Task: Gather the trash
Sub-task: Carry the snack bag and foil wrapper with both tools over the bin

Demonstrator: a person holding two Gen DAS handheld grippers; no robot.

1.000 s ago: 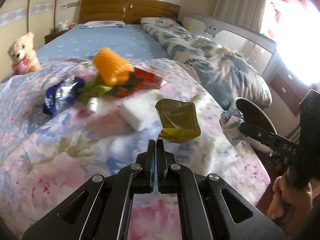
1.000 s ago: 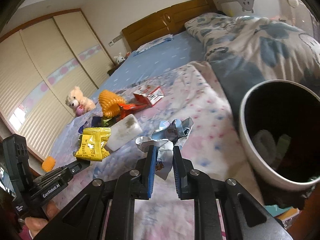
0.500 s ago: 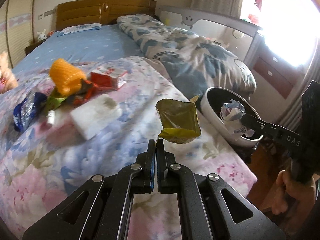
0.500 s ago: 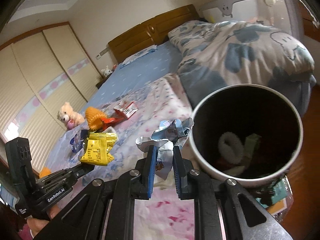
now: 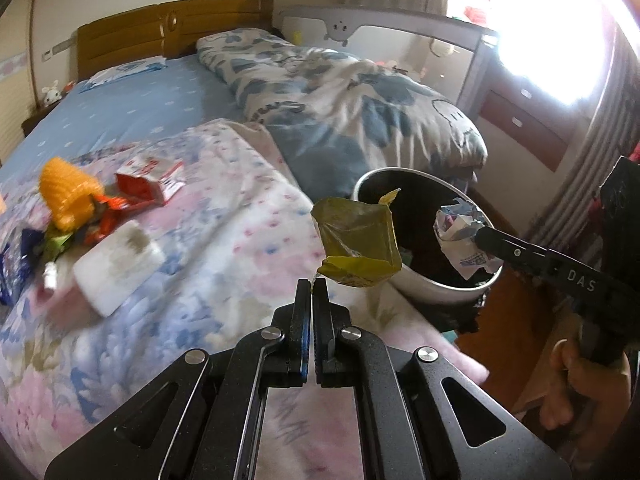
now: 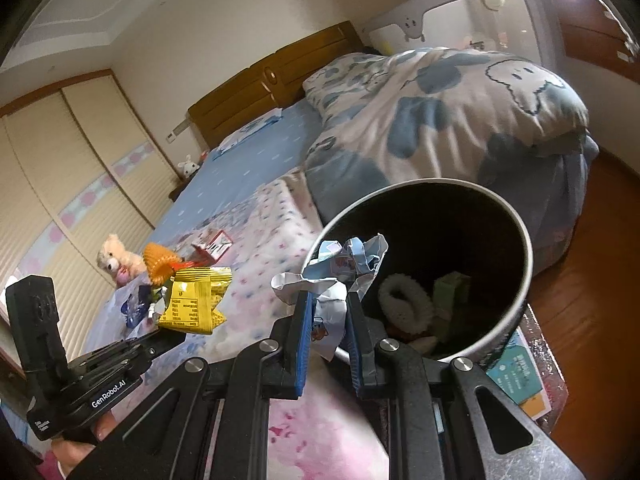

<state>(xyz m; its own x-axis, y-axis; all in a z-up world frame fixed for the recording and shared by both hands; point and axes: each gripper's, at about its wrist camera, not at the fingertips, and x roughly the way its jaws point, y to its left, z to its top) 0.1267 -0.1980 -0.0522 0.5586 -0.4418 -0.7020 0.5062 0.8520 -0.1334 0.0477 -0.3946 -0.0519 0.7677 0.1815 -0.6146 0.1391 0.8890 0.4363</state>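
Observation:
My left gripper [image 5: 314, 286] is shut on the corner of a yellow snack wrapper [image 5: 358, 242], which hangs over the bed edge beside the trash bin [image 5: 442, 296]. In the right wrist view that yellow wrapper [image 6: 196, 300] shows at the left, held by the left gripper [image 6: 176, 334]. A crumpled white and blue paper [image 6: 336, 276] sits between the pads of my right gripper [image 6: 328, 300], which is shut on it at the near rim of the bin [image 6: 524, 280]. From the left wrist view the right gripper [image 5: 478, 236] holds this crumpled paper [image 5: 460, 236] above the bin's opening.
More trash lies on the floral blanket [image 5: 224, 208]: an orange net [image 5: 66, 192], a red box [image 5: 150, 182], a white sponge [image 5: 118, 262], a blue wrapper [image 5: 12, 268]. The bin holds a white fluffy item [image 6: 406, 306] and green box [image 6: 452, 294]. A folded duvet [image 6: 440, 120] lies behind it.
Both grippers have swung right with their loads, from over the blanket toward the bin. The bin now fills much of the right wrist view, and the paper hangs at its opening.

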